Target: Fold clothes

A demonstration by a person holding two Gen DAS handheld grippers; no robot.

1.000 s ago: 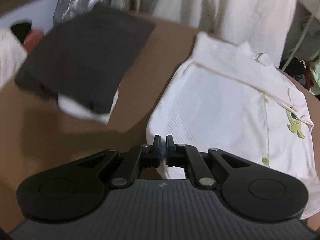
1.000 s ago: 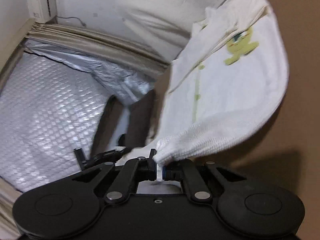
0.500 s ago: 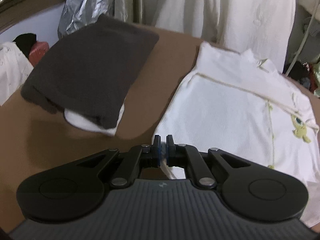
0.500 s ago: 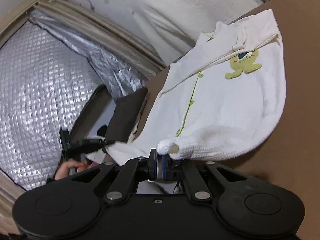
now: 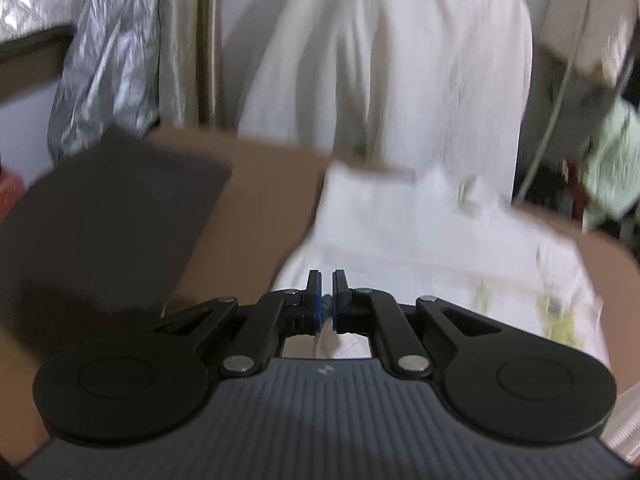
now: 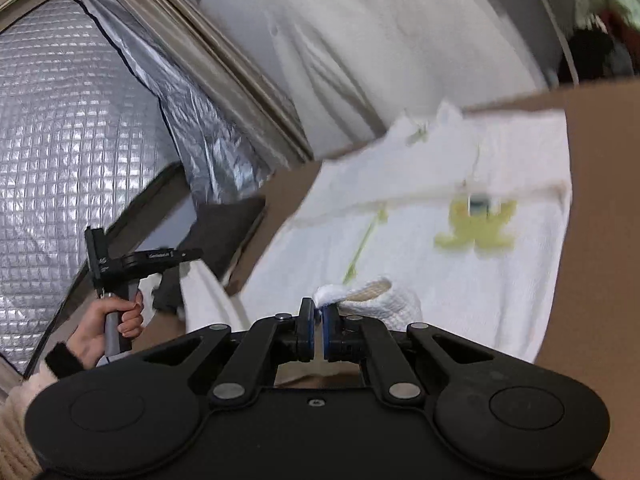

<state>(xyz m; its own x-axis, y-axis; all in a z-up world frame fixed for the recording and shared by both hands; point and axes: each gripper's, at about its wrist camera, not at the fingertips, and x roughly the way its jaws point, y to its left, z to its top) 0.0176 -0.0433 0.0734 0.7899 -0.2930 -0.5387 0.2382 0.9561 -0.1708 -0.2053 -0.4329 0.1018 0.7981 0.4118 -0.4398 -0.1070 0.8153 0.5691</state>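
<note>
A white buttoned shirt [image 5: 432, 240] with a green frog patch [image 6: 476, 226] lies on the brown table [image 5: 264, 184]. My left gripper [image 5: 327, 296] is shut on the shirt's lower hem at its left corner. My right gripper [image 6: 319, 322] is shut on the hem's other corner, where a bunched fold [image 6: 360, 292] of white cloth rises above the pads. The left gripper [image 6: 120, 264] and the hand that holds it also show at the left of the right wrist view.
A folded dark grey garment [image 5: 108, 216] lies on the table's left part; it also shows in the right wrist view [image 6: 224, 228]. White cloth [image 5: 384, 72] hangs behind the table. A silver quilted sheet [image 6: 72, 152] covers the left wall.
Both grippers have carried the shirt's hem forward, toward the collar, and both views now tilt up. The lower part of the shirt has folded over onto its upper part.
</note>
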